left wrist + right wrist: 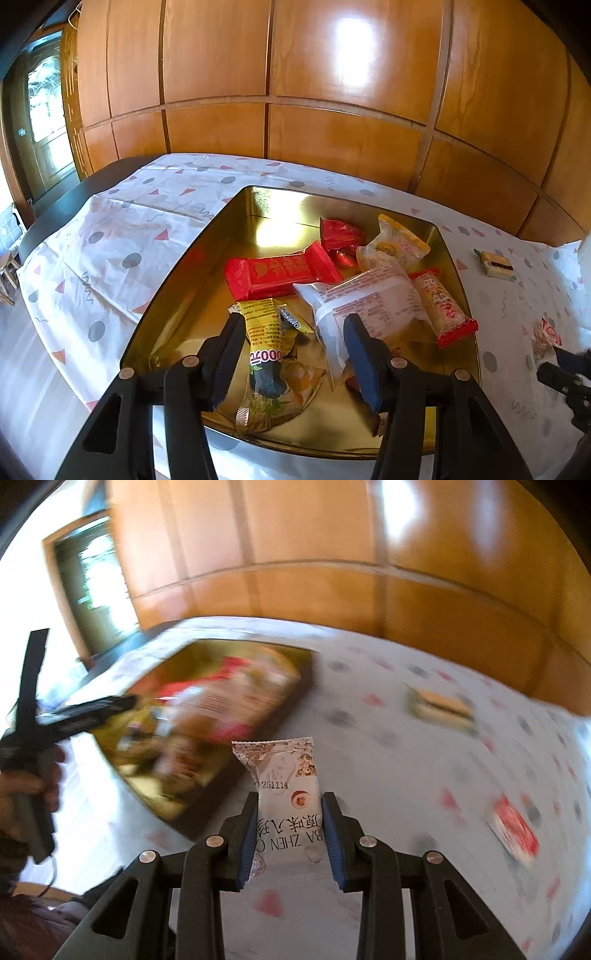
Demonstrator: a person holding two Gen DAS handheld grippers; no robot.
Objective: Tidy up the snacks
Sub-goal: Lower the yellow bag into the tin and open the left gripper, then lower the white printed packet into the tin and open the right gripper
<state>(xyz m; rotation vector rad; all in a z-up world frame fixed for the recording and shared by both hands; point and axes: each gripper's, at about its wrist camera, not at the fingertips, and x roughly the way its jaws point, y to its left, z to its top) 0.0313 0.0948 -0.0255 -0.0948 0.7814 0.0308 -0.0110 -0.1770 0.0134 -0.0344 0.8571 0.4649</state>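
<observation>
Right gripper (290, 805) clamped on white snack packet (284, 782), pads pressing both sides, packet upright between fingers, printed date and red dot visible. View heavily blurred. Gold tin (295, 709) to left on patterned tablecloth (388, 775), full of wrappers, red ones among them. Left gripper (122, 703) reaches over tin's left edge, held by hand (33, 782). Small pack (441, 709), perhaps biscuit sandwich, lies on cloth at right; red-and-white packet (513, 830) nearer right edge. Wood panelling (332, 590) behind.
</observation>
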